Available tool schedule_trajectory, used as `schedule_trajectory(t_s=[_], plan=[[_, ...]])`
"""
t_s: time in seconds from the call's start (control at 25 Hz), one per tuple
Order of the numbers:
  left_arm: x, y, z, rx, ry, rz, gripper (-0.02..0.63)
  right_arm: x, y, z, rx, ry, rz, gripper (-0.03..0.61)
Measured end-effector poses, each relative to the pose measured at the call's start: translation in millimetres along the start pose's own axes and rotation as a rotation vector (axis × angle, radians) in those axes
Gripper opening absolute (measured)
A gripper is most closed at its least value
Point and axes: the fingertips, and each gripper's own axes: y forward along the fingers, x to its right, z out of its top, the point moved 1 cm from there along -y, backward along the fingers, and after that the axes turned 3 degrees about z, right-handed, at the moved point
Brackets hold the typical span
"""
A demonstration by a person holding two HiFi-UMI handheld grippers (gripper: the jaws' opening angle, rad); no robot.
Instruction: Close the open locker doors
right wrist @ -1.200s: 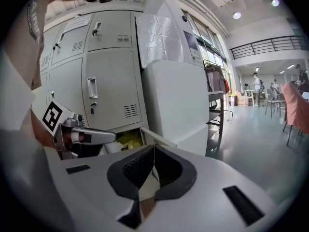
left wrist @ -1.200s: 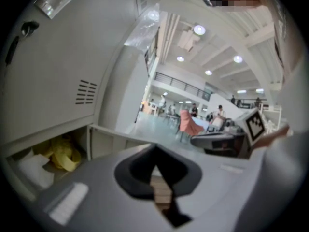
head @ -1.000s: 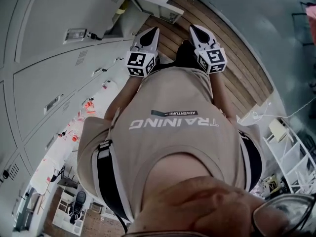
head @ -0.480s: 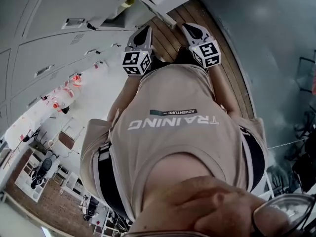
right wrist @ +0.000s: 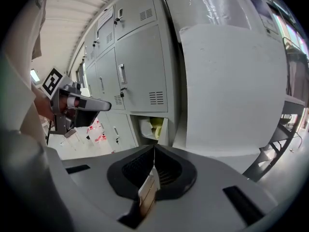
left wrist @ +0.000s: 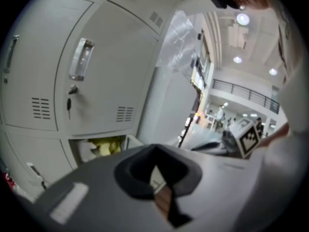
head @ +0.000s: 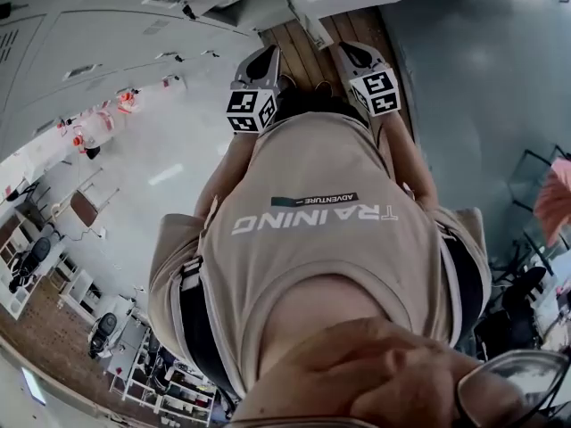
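Both sets of tongs are pinched closed with nothing in them. The left tongs (left wrist: 155,158) and right tongs (right wrist: 153,153) are held side by side in front of the person's chest, not touching the lockers (right wrist: 140,71). The open locker (right wrist: 150,128) sits low in the bank, ahead of both tongs, its small door (right wrist: 164,131) swung out. There's something yellow (left wrist: 106,146) inside, maybe cloth, hard to tell.
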Motion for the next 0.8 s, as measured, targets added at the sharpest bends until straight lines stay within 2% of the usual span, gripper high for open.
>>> schedule_trajectory(t_s=[0.36, 0.52, 0.64, 0.8], plan=[[-36.5, -10.8, 2.6, 0.017, -0.003, 0.022, 0.000, 23.6, 36.4, -13.6, -0.125, -0.028, -0.028, 0.015], [-48.8, -13.8, 3.4, 0.012, 0.004, 0.014, 0.000, 37.3, 45.2, -23.6, -0.151, 0.008, -0.040, 0.015], [-55.7, -13.1, 2.9, 0.009, 0.001, 0.039, 0.000, 40.1, 50.6, -32.6, -0.184, 0.009, -0.009, 0.015], [-58.1, -9.8, 2.8, 0.015, -0.023, 0.102, 0.000, 41.5, 60.4, -41.0, -0.204, 0.017, 0.082, 0.015]])
